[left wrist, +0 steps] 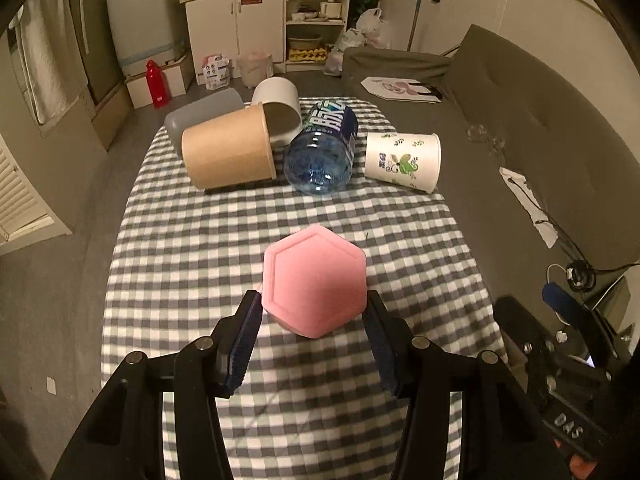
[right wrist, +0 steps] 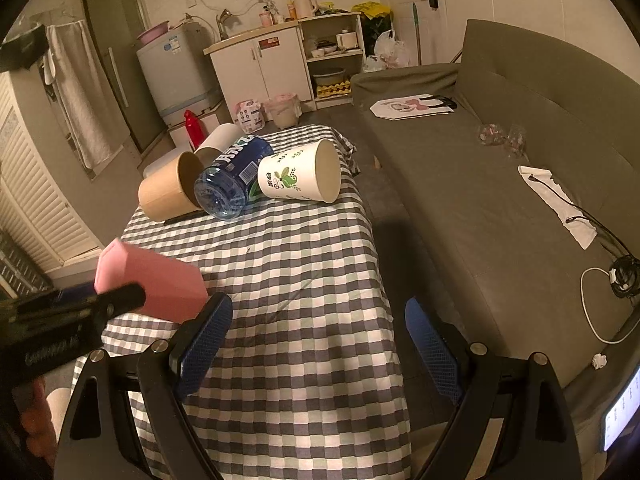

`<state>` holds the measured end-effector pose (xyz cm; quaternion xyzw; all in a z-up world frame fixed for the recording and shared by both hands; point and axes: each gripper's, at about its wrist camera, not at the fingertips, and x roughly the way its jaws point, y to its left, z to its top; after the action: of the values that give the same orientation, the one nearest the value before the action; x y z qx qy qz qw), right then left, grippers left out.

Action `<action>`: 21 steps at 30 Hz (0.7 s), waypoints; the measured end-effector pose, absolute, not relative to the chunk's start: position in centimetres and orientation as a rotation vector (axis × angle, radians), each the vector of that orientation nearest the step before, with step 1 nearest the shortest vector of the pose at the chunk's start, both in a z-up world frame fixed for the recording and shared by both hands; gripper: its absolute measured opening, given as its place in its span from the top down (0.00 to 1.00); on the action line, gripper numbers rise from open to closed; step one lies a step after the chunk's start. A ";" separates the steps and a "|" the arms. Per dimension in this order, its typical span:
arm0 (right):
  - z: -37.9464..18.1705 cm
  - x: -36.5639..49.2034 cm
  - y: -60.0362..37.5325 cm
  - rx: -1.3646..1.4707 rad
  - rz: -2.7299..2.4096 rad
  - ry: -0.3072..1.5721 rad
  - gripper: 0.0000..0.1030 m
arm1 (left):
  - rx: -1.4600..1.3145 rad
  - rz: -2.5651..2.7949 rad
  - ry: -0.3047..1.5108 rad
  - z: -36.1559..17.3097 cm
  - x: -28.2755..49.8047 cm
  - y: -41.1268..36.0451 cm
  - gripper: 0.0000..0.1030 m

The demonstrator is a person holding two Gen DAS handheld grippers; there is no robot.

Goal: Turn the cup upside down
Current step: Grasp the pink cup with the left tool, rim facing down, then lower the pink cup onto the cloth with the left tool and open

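My left gripper [left wrist: 314, 312] is shut on a pink hexagonal cup [left wrist: 314, 284], held above the checkered table with its flat base toward the camera. In the right wrist view the pink cup [right wrist: 152, 280] lies roughly level, clamped in the left gripper [right wrist: 120, 296] at lower left. My right gripper [right wrist: 320, 320] is open and empty over the table's near right edge.
At the table's far end lie a brown paper cup [left wrist: 228, 152], a white cup [left wrist: 280, 112], a grey cup [left wrist: 200, 116], a blue bottle [left wrist: 324, 148] and a floral paper cup [left wrist: 404, 160]. The checkered tablecloth [right wrist: 304, 280] spans the table. A grey sofa [right wrist: 500, 184] stands to the right.
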<state>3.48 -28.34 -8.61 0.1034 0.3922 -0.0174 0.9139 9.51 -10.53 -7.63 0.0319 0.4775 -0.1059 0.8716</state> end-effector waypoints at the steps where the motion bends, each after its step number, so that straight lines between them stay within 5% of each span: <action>1: -8.6 3.4 -28.4 0.213 -0.037 0.806 0.14 | 0.072 -0.223 0.995 -7.7 9.6 -10.7 0.48; 21: -7.1 2.5 -28.0 0.209 -0.017 0.752 0.14 | 0.073 -0.240 0.853 -3.3 7.6 -9.3 0.42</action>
<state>2.55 -28.01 -7.14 0.1016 0.3667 -0.0085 0.9247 7.63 -9.35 -3.34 0.0351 0.4125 -0.1161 0.9028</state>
